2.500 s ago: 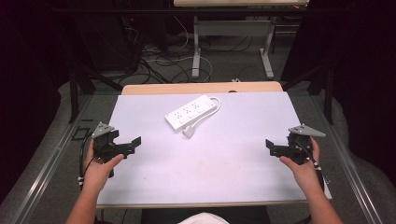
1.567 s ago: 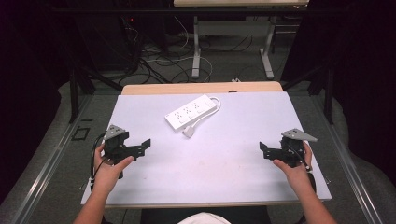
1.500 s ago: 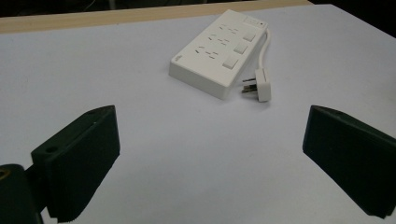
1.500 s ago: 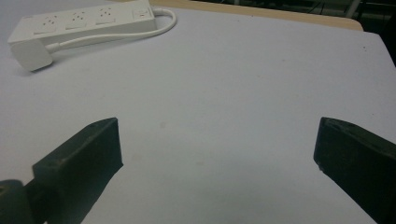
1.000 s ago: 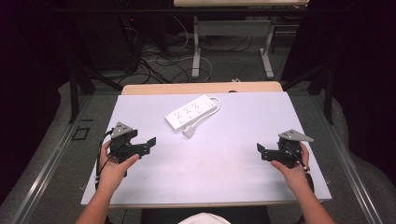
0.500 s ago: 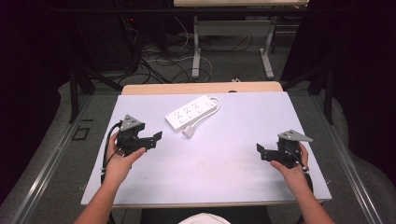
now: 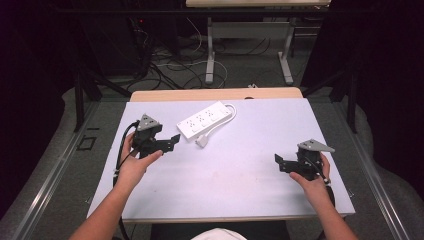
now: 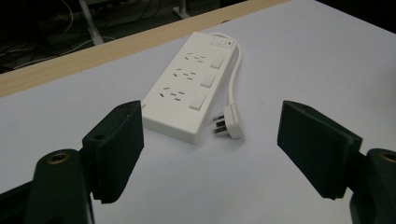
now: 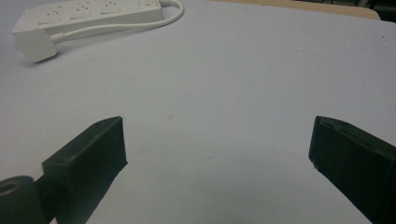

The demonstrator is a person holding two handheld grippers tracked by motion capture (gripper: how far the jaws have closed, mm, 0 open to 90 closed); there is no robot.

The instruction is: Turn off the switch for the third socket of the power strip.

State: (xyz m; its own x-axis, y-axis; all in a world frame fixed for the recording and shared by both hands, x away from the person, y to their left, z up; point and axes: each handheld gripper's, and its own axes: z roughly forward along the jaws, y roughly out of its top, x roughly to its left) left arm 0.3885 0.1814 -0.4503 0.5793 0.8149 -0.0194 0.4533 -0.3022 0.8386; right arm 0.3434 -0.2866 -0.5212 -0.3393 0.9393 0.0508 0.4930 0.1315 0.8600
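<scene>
A white power strip (image 7: pixel 206 119) with three sockets lies on the pale table (image 7: pixel 250 170), its short cord looping back to a plug (image 7: pixel 202 142) beside it. My left gripper (image 7: pixel 173 140) is open just left of the strip's near end; in the left gripper view the strip (image 8: pixel 187 91) and its plug (image 8: pixel 229 126) lie ahead between the spread jaws. My right gripper (image 7: pixel 278 162) is open at the table's right side, far from the strip. In the right gripper view the strip (image 9: pixel 88 14) and plug (image 9: pixel 35 49) sit far off at the upper left.
A wooden strip (image 7: pixel 215 94) borders the table's far edge. Beyond it are desk legs (image 7: pixel 210 50) and loose cables (image 7: pixel 170 65) on the floor. The person's forearms come in from the bottom of the high view.
My left gripper has moved forward and to the right, closing in on the near end of the power strip. The right gripper has shifted slightly inward and then stayed put.
</scene>
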